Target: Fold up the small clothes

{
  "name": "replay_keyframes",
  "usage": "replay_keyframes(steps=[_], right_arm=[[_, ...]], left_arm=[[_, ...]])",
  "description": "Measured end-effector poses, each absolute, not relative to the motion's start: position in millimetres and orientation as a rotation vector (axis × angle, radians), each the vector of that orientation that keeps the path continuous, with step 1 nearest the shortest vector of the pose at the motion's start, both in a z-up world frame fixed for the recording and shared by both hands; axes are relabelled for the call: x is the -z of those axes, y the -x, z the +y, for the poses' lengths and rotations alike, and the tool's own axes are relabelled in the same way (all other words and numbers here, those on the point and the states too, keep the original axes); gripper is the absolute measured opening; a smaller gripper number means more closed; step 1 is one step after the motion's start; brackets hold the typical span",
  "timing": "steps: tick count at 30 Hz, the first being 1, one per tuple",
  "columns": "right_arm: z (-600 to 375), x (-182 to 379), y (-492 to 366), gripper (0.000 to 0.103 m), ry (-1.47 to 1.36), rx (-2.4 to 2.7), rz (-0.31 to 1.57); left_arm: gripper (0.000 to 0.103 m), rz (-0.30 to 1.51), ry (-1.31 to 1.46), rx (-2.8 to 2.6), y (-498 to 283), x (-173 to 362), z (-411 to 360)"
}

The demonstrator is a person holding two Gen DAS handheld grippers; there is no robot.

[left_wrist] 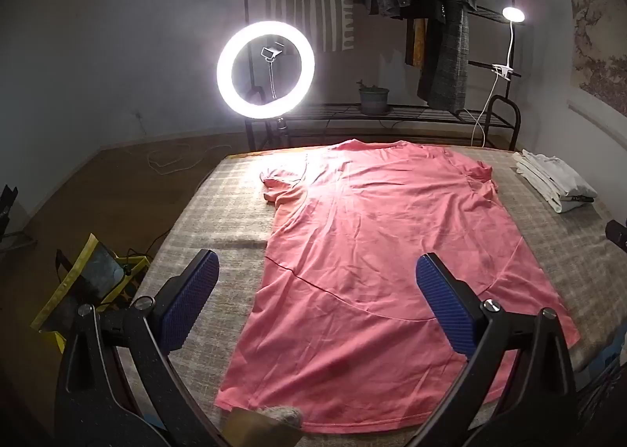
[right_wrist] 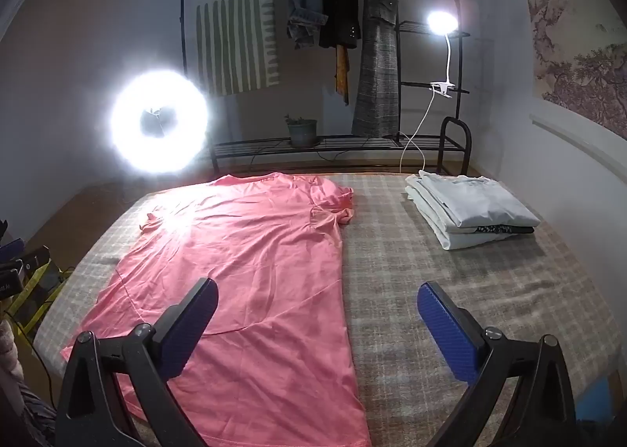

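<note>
Folded stack (right_wrist: 470,208) done at right; pink shirt (left_wrist: 372,251) spread flat, unfolded. Left gripper (left_wrist: 317,298) and right gripper (right_wrist: 317,325) gaping, empty.

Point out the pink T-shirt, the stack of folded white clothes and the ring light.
pink T-shirt (left_wrist: 372,251), left wrist view, middle of its body.
stack of folded white clothes (right_wrist: 482,204), right wrist view, top garment.
ring light (left_wrist: 225,70), left wrist view, left side of the glowing ring.
</note>
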State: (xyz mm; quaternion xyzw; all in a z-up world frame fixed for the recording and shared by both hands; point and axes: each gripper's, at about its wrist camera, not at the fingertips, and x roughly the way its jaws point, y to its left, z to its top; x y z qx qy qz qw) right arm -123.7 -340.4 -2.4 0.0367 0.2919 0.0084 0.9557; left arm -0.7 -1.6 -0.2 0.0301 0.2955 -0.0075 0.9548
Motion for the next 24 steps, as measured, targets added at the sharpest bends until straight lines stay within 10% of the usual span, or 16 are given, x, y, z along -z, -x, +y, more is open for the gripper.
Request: replay_keyframes(steps=[24], right_arm=[[-343.1, 1.6, 123.9, 0.103, -0.036, 0.046, 0.582]], left_arm=[[0.102, 0.603, -0.051, -0.002, 1.5, 5.8, 7.0]])
